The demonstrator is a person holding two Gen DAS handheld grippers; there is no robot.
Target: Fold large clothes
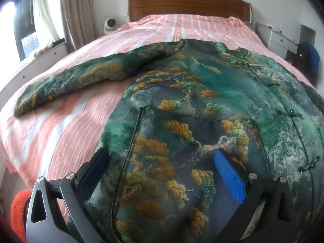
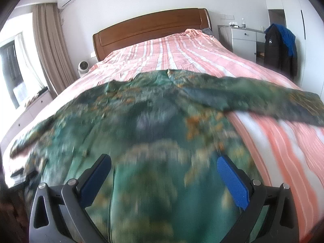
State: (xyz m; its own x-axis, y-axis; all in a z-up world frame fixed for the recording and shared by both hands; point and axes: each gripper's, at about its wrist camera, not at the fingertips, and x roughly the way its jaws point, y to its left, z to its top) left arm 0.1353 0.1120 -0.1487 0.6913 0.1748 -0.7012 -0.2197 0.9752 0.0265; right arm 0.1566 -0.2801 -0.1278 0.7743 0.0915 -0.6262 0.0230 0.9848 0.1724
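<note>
Left wrist view: your left gripper (image 1: 160, 160) hangs with its jaws spread wide over the near hem of the printed jacket (image 1: 202, 93), gripping nothing, likely so you can choose a hold. Ahead and to its left, one sleeve (image 1: 81, 81) lies stretched across the striped bedspread (image 1: 60, 131), ready to fold inward. Your right gripper (image 2: 164, 166) is likewise spread and empty above the blurred garment, its far sleeve (image 2: 263, 99) reaching right.

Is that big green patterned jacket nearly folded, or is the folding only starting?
Only starting. Done: the green landscape-print jacket lies spread flat on the pink striped bedsheet, sleeves out sideways. In hand: the left gripper and right gripper hover open-jawed over its hem, gripping nothing. Left: every fold.
</note>
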